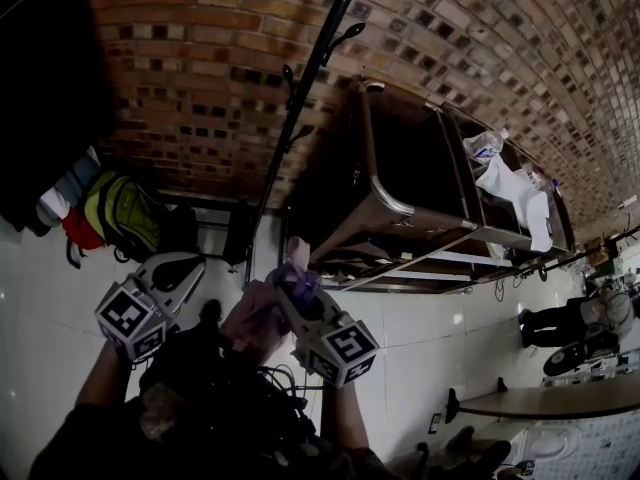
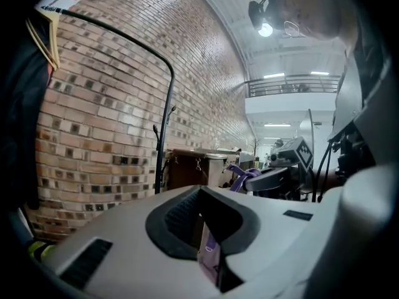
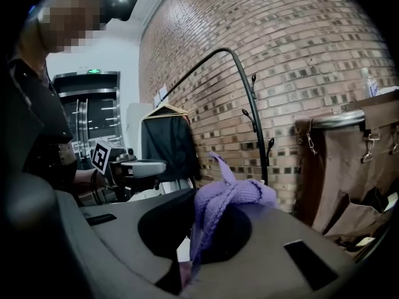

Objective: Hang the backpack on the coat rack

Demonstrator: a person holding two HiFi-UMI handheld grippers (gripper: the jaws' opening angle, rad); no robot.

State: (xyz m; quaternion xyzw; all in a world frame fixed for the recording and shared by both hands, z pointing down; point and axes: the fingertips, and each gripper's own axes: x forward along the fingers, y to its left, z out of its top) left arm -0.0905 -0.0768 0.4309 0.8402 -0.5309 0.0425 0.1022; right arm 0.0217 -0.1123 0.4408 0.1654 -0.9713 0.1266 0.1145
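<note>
A pink and purple backpack [image 1: 258, 318] hangs low between my two grippers in the head view. My right gripper [image 1: 305, 298] [image 3: 187, 263] is shut on its knitted purple strap [image 3: 227, 195], which bunches over the jaws. My left gripper [image 1: 175, 273] [image 2: 209, 251] is shut on a thin purple piece of the backpack [image 2: 210, 260]. The black coat rack [image 1: 300, 98] stands ahead against the brick wall, and its hooks [image 1: 345, 36] are bare. Each gripper view shows the rack pole [image 2: 163, 148] [image 3: 255, 126] beyond the jaws, apart from them.
A brown canvas cart [image 1: 400, 178] [image 3: 349, 167] stands right of the rack. Left of it hang dark coats [image 3: 167, 143] and a yellow-green bag [image 1: 120, 213]. A round table [image 1: 560, 398] and a seated person's legs [image 1: 570, 323] are at the right. White tiled floor lies below.
</note>
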